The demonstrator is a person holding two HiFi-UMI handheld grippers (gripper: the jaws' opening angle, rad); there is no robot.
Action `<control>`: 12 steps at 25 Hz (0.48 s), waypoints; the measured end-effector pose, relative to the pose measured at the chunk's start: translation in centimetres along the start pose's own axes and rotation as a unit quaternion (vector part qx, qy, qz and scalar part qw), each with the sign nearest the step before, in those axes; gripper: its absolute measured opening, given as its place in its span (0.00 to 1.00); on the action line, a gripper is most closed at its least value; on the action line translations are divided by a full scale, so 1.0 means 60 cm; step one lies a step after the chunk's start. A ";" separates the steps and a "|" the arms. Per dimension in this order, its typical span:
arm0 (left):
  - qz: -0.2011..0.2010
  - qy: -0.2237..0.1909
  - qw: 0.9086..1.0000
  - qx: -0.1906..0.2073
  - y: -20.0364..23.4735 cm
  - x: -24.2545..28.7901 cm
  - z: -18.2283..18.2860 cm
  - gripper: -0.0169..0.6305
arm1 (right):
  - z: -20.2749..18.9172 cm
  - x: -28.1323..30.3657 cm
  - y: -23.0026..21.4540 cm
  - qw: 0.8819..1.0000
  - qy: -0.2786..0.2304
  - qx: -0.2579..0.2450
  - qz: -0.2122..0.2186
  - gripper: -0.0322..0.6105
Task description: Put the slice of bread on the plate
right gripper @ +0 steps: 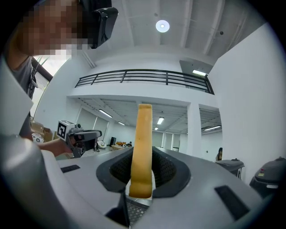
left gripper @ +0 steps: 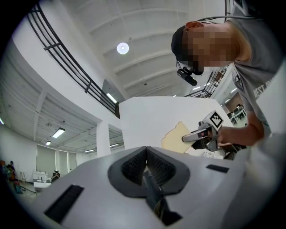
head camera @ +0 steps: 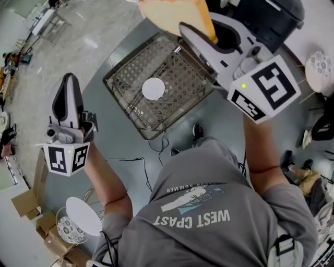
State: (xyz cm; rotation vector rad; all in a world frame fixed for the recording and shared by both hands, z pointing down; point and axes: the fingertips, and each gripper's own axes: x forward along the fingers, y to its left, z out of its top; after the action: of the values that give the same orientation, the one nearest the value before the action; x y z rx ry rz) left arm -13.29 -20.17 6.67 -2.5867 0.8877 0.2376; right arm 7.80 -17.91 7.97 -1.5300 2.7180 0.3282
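Observation:
A tan slice of bread [head camera: 175,15] stands on edge between the jaws of my right gripper [head camera: 197,30], held high at the top of the head view. In the right gripper view the slice [right gripper: 142,147] rises upright from the pads, which press on its lower end. A small round white plate [head camera: 153,88] lies on a wire-mesh rack [head camera: 125,73] below and to the left of the bread. My left gripper [head camera: 67,79] hangs well to the left, its jaws together with nothing between them [left gripper: 145,154]. The left gripper view shows the bread [left gripper: 175,137] from the side.
A black bin [head camera: 271,15] stands at the top right beside the rack. Cardboard boxes [head camera: 26,201] and another white disc [head camera: 83,215] sit at the lower left. A thin cable [head camera: 141,161] runs across the grey floor in front of the rack.

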 end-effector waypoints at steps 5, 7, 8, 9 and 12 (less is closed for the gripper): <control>0.024 0.015 1.000 0.002 0.002 0.020 -0.037 0.04 | -0.034 0.035 -0.025 0.999 -0.001 0.005 0.034 0.19; 0.035 0.019 0.999 0.005 0.003 0.025 -0.045 0.04 | -0.042 0.045 -0.031 0.999 -0.002 0.006 0.047 0.19; 0.040 0.021 0.999 0.006 0.002 0.029 -0.048 0.04 | -0.046 0.049 -0.035 0.999 -0.003 0.006 0.053 0.19; 0.044 0.022 0.999 0.008 0.001 0.032 -0.051 0.04 | -0.049 0.053 -0.039 0.998 -0.004 0.007 0.058 0.19; 0.056 0.031 0.998 0.008 -0.002 0.041 -0.060 0.04 | -0.055 0.066 -0.047 0.997 -0.005 0.010 0.077 0.19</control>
State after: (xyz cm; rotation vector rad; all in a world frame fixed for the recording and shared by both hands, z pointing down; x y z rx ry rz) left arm -11.15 -22.94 9.30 -2.5439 1.0551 0.1803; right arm 8.45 -23.30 10.27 -1.3151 2.8290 0.3086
